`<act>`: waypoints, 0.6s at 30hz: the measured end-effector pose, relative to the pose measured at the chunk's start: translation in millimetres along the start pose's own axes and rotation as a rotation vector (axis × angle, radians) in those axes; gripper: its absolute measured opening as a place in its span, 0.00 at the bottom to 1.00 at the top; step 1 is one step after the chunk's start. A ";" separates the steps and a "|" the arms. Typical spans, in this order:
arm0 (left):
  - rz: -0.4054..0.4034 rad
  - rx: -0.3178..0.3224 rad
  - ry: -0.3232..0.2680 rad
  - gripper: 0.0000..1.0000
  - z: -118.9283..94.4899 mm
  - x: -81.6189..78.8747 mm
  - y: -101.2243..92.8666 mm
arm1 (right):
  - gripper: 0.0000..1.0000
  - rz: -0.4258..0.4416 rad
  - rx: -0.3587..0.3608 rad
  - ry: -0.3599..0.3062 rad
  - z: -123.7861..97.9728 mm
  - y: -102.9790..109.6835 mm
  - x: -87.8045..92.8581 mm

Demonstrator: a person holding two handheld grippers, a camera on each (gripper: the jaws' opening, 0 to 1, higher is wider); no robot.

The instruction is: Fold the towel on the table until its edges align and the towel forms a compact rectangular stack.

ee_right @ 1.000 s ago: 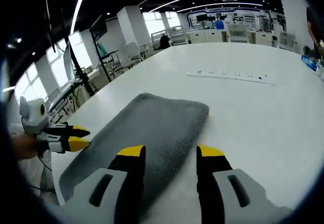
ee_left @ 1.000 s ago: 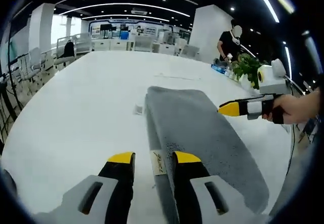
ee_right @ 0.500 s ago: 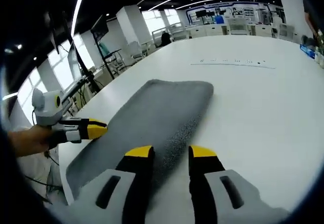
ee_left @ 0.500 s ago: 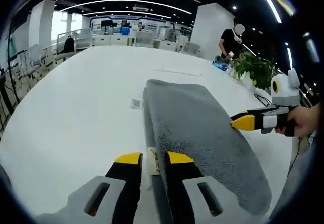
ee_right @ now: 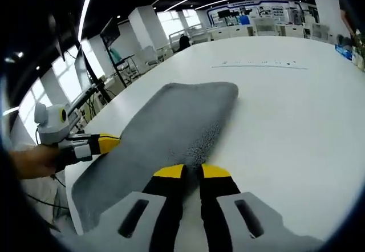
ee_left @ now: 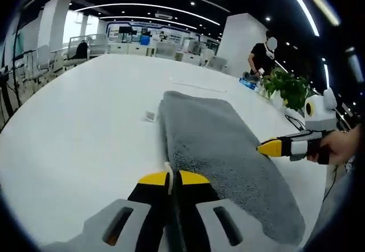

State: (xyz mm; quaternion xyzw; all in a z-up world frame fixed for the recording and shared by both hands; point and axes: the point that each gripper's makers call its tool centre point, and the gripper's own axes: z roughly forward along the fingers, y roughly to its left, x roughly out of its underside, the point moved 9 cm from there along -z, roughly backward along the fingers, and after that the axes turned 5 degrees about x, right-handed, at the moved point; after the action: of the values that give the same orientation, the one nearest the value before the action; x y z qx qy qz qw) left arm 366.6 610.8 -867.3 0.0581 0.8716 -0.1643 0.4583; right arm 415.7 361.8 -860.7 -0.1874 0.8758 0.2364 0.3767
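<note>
- The tabletop [ee_left: 74, 126] was a broad white surface reaching far back toward rows of chairs and desks; in the right gripper view it [ee_right: 296, 126] was bare to the right of the cloth.
- The towel [ee_left: 222, 143] lay flat on the tabletop as a long, narrow grey strip of nubby terry cloth, folded lengthwise, with rounded far corners and a thicker doubled edge along its left side in the left gripper view. In the right gripper view the towel [ee_right: 165, 126] ran away from the camera, its far end squared off and its near end close to the table edge.
- The left gripper [ee_left: 171, 179] had its yellow-tipped jaws pinched together on the near left edge of the towel, with a small white label of the towel caught between the tips. In the right gripper view it [ee_right: 114, 142] came in from the left, held by a hand, tips at the towel's long edge.
- The right gripper [ee_right: 191, 171] had its jaws nearly together on the near right edge of the towel, grey pile showing between the tips. In the left gripper view it [ee_left: 263, 147] touched the towel's right edge, held by a hand [ee_left: 336, 146].
- A potted green plant [ee_left: 285, 86] stood at the far right of the tabletop.
- A white power strip [ee_right: 259, 64] lay well beyond the towel.
- A small white tag [ee_left: 149, 116] lay just beside the towel's left edge.
</note>
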 end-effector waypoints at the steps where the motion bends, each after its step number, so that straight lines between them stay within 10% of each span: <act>1: -0.003 0.005 0.004 0.05 -0.4 -0.4 -1.0 | 0.07 0.002 0.000 0.000 0.4 -0.8 0.3; 18: 0.100 0.102 0.065 0.04 15.9 0.1 -77.4 | 0.06 0.007 0.081 -0.003 -37.8 -57.6 13.4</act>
State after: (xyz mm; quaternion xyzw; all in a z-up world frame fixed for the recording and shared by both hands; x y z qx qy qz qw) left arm 359.4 532.7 -857.7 0.1301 0.8725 -0.1837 0.4336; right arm 414.6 291.7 -863.7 -0.1685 0.8847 0.2024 0.3847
